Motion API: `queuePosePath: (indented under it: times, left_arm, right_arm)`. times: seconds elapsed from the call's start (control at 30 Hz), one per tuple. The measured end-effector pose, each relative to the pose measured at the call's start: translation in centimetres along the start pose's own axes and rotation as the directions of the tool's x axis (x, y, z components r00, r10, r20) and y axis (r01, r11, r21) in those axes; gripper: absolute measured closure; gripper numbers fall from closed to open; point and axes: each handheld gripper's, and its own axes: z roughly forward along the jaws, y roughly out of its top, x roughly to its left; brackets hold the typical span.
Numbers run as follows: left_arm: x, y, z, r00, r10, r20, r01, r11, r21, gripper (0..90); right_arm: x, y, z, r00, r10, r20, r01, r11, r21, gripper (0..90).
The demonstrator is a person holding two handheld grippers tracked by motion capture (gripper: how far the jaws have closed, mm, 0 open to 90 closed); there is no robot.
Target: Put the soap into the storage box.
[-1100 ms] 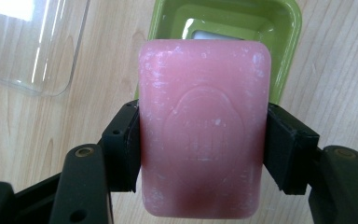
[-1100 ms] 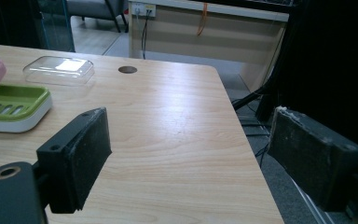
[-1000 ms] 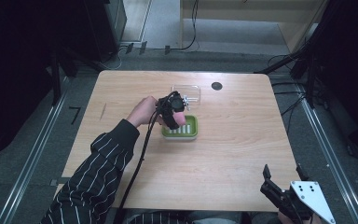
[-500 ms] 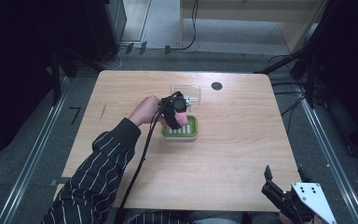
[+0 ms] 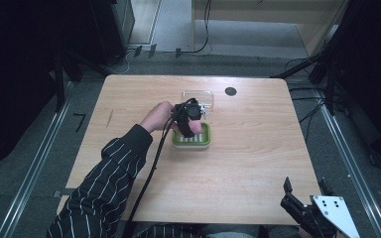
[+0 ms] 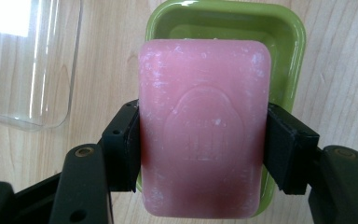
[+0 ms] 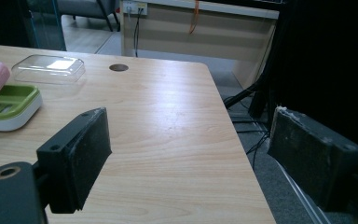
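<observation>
The pink soap bar [image 6: 203, 128] hangs over the green soap dish [image 6: 286, 42], gripped across its short sides by the left claw [image 6: 200, 149], whose pads press on both edges. In the left gripper view its long axis runs away from the claw, along the dish's own length, with its broad face turned to the camera. That face carries a raised oval stamp with lettering inside, too faint to read. In the high view the left claw [image 5: 188, 119] holds the bar at the left end of the dish [image 5: 198, 141], near the middle of the desk [image 5: 258, 148]. A clear plastic lid [image 5: 198, 94] lies flat just behind the dish, touching the desk. The right claw [image 5: 305, 196] sits at the desk's near right corner, well apart from the dish, its jaws standing wide with nothing between them.
</observation>
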Motion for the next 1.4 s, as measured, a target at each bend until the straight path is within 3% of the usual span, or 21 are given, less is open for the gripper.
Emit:
queuePosePath:
  times: [0.67, 1.4]
  left_arm:
    - [-0.3, 0.2, 1.7, 0.997, 0.073, 0.024, -0.074, 0.9966, 0.035, 38.2]
    - [-0.5, 0.2, 2.4, 0.9956, 0.093, 0.013, -0.093, 0.9948, 0.04, 38.2]
  right_arm:
    - [0.0, 0.0, 0.0, 1.0, 0.0, 0.001, 0.0, 1.0, 0.002, 12.7]
    - [0.0, 0.0, 0.0, 1.0, -0.001, -0.001, 0.001, 1.0, 0.001, 12.7]
